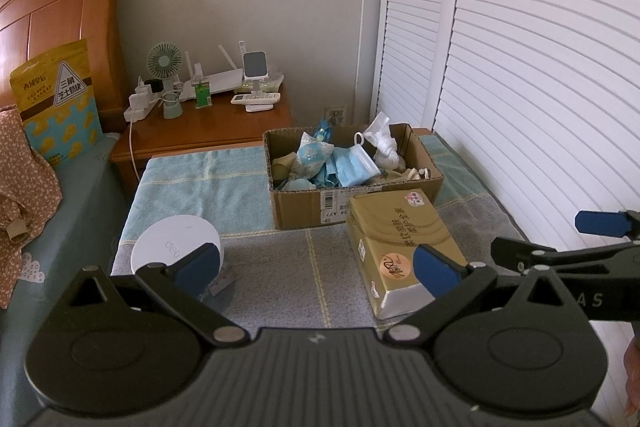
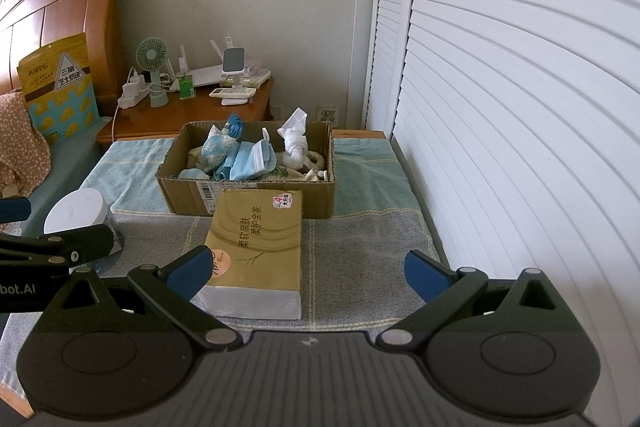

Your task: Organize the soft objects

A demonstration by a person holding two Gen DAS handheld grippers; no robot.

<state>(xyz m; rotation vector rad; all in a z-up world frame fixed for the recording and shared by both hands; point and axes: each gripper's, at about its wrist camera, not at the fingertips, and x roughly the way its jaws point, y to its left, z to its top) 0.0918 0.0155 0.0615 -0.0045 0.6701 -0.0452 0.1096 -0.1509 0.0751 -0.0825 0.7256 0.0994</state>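
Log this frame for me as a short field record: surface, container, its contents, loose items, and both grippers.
surface: towel-covered table beside a bed
container: open cardboard box at the far side of the towel
contents: blue face masks, a knotted white cloth, a patterned pouch, other pieces too jumbled to name
loose items: gold tissue pack in front of the box; white round case to its left
left gripper: open, holding nothing
right gripper: open, holding nothing, tissue pack just ahead

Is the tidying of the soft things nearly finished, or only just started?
Mostly done, it seems: face masks and a knotted white cloth already sit in the cardboard box. Neither the left tool nor the right tool holds anything; both are open. The gold tissue pack lies outside the box.
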